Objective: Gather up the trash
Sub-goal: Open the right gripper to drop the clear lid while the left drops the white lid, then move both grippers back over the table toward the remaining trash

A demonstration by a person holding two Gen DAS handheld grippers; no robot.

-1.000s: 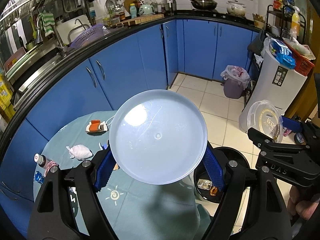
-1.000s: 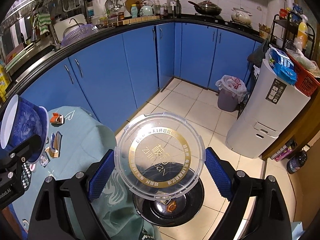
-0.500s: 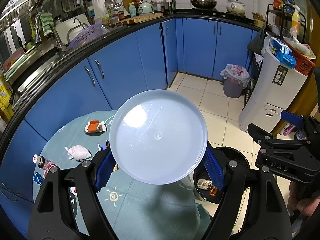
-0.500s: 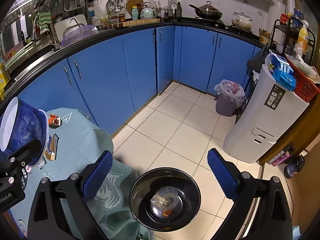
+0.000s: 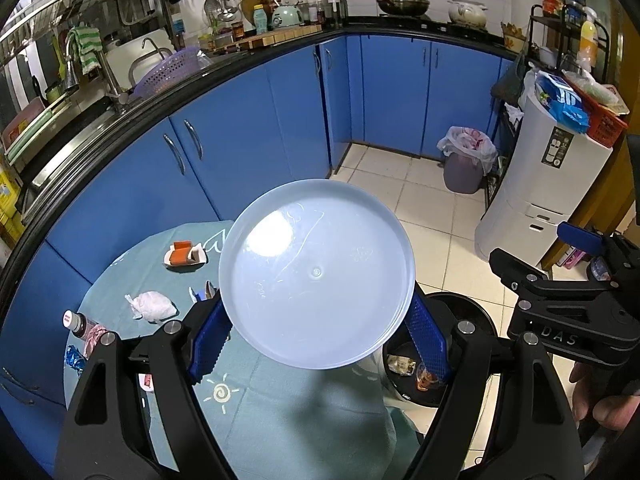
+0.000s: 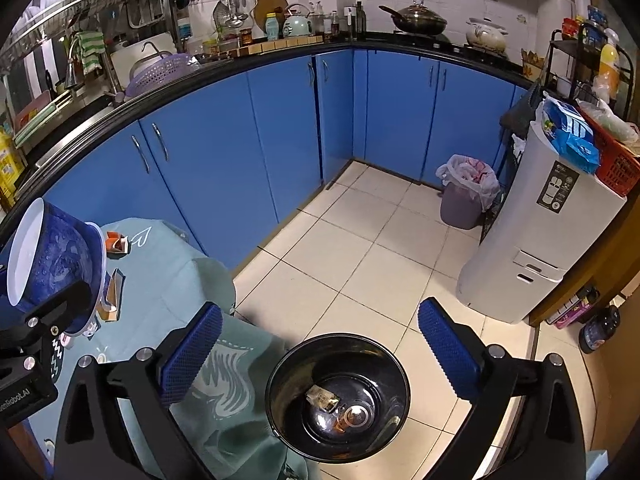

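Note:
My left gripper [image 5: 316,338] is shut on a round pale blue bowl [image 5: 316,272], held on edge above the teal-clothed table [image 5: 280,412]; the bowl also shows in the right wrist view [image 6: 52,256]. My right gripper [image 6: 318,350] is open and empty above a black bin [image 6: 338,396] on the floor, which holds a clear lid and scraps. On the table lie a crumpled tissue [image 5: 151,306], a small box with orange pieces [image 5: 185,255], a little bottle [image 5: 76,323] and wrappers [image 5: 76,354].
Blue cabinets [image 6: 224,160] curve behind the table. A grey lined waste bin [image 6: 466,192] stands in the corner. A white appliance [image 6: 532,232] with a red basket stands at the right. The bin shows by the table edge in the left wrist view [image 5: 436,360].
My right gripper opened and dropped the clear lid into the black bin. My left gripper still holds the bowl, almost unmoved.

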